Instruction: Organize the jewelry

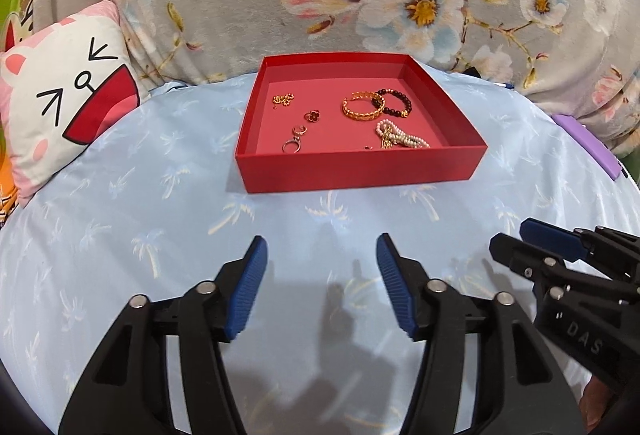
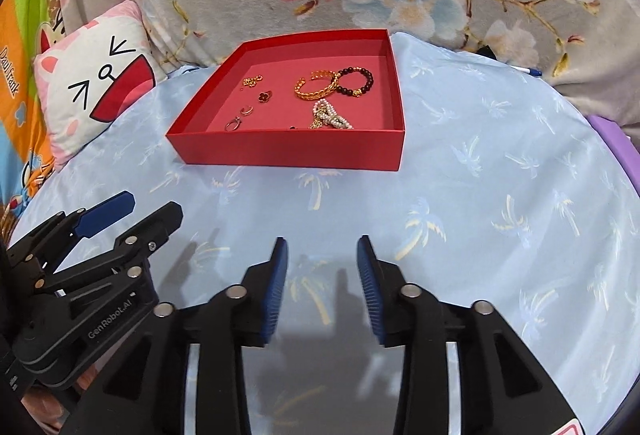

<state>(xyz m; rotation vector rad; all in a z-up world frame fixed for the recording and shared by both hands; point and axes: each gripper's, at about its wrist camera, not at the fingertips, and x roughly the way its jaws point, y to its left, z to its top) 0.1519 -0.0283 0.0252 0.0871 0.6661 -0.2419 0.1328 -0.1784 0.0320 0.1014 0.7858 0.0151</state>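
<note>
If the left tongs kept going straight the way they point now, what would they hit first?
Probably the blue palm-print sheet: the left tongs are open, empty and angled downward at bare fabric. On a shallower line they would meet the red box at its near wall. Depth is hard to judge.

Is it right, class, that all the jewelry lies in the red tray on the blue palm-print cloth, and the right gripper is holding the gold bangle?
Not quite. The right gripper holds nothing: its jaws stand open and empty over the blue palm-print cloth. The gold bangle lies in the red tray with the other jewelry, as the right wrist view shows.
</note>
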